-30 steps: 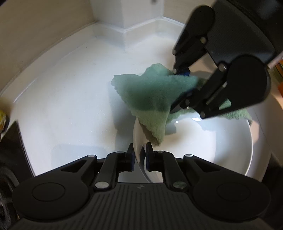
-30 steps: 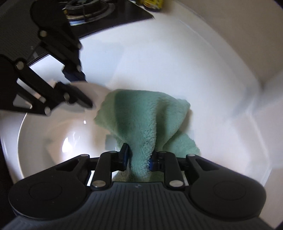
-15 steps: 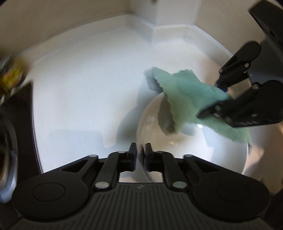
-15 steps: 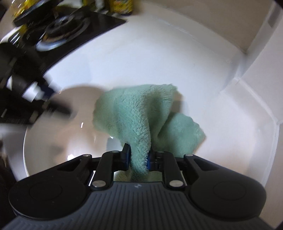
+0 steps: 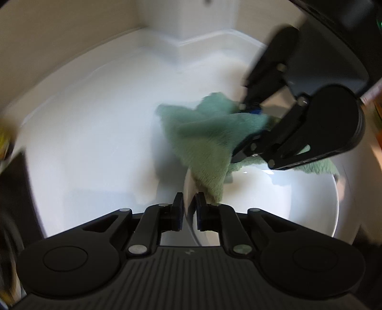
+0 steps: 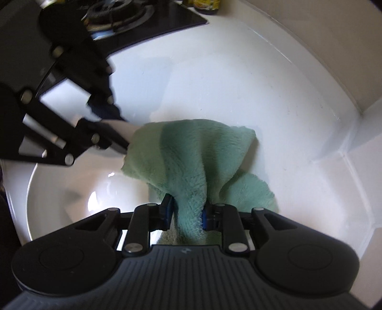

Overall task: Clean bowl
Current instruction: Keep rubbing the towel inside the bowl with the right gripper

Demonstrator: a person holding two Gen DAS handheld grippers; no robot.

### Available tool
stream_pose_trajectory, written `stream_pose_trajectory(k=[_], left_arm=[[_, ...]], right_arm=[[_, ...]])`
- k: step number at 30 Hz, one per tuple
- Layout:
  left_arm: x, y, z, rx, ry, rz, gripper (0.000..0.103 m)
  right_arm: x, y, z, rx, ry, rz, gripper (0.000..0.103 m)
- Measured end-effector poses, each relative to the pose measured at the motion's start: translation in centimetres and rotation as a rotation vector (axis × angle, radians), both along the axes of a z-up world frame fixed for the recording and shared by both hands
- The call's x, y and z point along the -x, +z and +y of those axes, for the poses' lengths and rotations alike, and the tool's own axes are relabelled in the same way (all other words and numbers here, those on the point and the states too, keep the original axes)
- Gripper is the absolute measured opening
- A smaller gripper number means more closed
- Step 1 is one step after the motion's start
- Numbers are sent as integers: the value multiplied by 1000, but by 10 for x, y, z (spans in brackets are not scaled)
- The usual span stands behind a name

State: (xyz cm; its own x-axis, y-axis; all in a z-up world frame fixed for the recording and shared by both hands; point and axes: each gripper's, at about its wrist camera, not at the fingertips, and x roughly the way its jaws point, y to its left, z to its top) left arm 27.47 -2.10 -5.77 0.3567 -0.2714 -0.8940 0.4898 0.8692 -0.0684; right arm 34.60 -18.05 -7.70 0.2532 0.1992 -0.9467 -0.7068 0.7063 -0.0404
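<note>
- Left gripper [image 5: 189,209] is pinched shut on the rim of the white bowl [image 5: 298,202]. Rim sits right btwn the two fingers, only a thin sliver of gap showing.
- Bowl sits on the white counter [image 5: 95,133], near the back corner where the wall juts out. Its near edge is cut off behind the gripper body in both views, so can't see the whole rim.
- Right gripper [image 6: 187,212] is clamped tight on a green fluffy cloth [image 6: 191,152], with a wad bunched btwn the blue pads [image 6: 168,209]. The bit under the fingers is hidden by the gripper body.
- Cloth drapes over the bowl's far rim, part inside the bowl, part flopped out on the counter. Can't tell how much actually touches the bowl's inner surface.
- From the left wrist cam the right gripper [image 5: 248,128] shows up top right, pretty blurred, and covers a good chunk of the cloth [image 5: 205,138] and the bowl's right side.
- From the right wrist cam the left gripper [image 6: 119,130] is a blurry black mass at left; its tips meet at the bowl [image 6: 71,190] rim next to the cloth edge.
- Black stove [image 6: 133,21] w/ a burner top left, cropped. Yellow-labelled cans [image 6: 203,3] behind it, mostly cut off by the frame, labels unreadable.
</note>
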Motion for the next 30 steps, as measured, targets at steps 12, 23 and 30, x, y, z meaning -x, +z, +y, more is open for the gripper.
stream_pose_trajectory(k=[12,23,30], left_arm=[[-9,-3,-6,-37,-14,-12,8],[-16,3,-18,-74,-175,-35,9],[-5,-1,1,-14,130,64,19]], right_arm=[[22,-1,-25,-62,-145,22,13],[8,10,-18,1,-13,-18,16],[7,11,-31,-73,-87,-19,16]])
